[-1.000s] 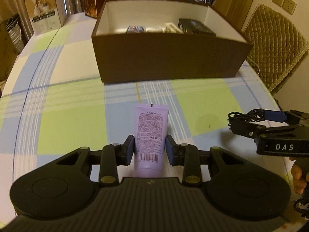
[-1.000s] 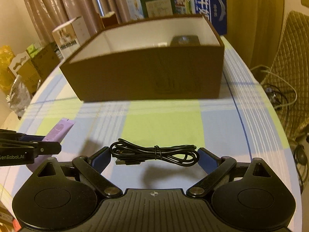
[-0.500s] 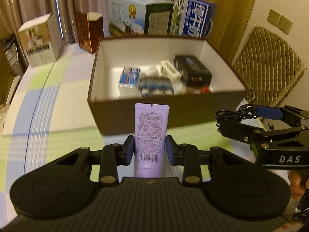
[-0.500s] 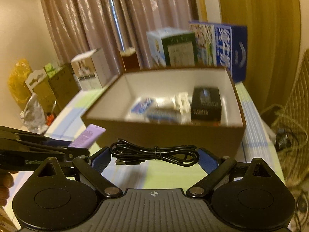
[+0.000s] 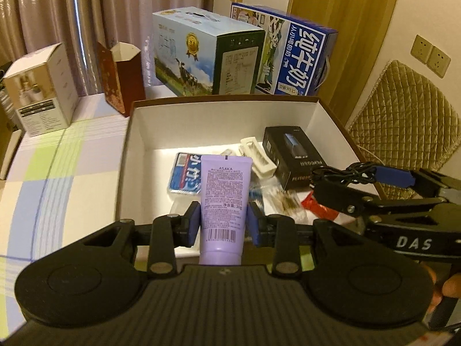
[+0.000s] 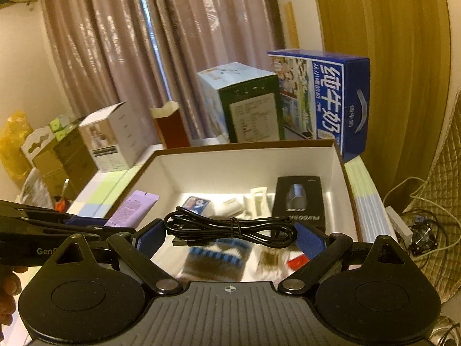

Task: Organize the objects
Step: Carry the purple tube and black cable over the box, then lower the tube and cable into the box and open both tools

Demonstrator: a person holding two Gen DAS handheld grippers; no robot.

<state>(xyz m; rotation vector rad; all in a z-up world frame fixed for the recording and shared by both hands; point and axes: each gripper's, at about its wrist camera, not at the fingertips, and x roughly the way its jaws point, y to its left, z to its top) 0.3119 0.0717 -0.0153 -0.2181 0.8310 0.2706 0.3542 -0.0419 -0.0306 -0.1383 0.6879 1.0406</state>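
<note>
My left gripper (image 5: 223, 222) is shut on a purple ASAKA tube (image 5: 224, 196) and holds it over the near side of the open brown box (image 5: 126, 155). The tube also shows in the right wrist view (image 6: 132, 209). My right gripper (image 6: 230, 236) is shut on a coiled black cable (image 6: 230, 227), held above the box (image 6: 340, 190); the cable also shows in the left wrist view (image 5: 345, 171). Inside the box lie a black carton (image 5: 291, 155), a white holder (image 5: 256, 155), a blue packet (image 5: 185, 177) and a red item (image 5: 319, 206).
Behind the box stand a blue milk carton (image 5: 296, 57), a green-and-blue carton (image 5: 207, 52), a dark red box (image 5: 121, 75) and a white box (image 5: 40, 89). A quilted chair (image 5: 403, 115) is at the right. The checked tablecloth (image 5: 57, 173) stretches left.
Both grippers have risen from table height and moved forward over the open box, each still holding its object. The box's contents have come into view.
</note>
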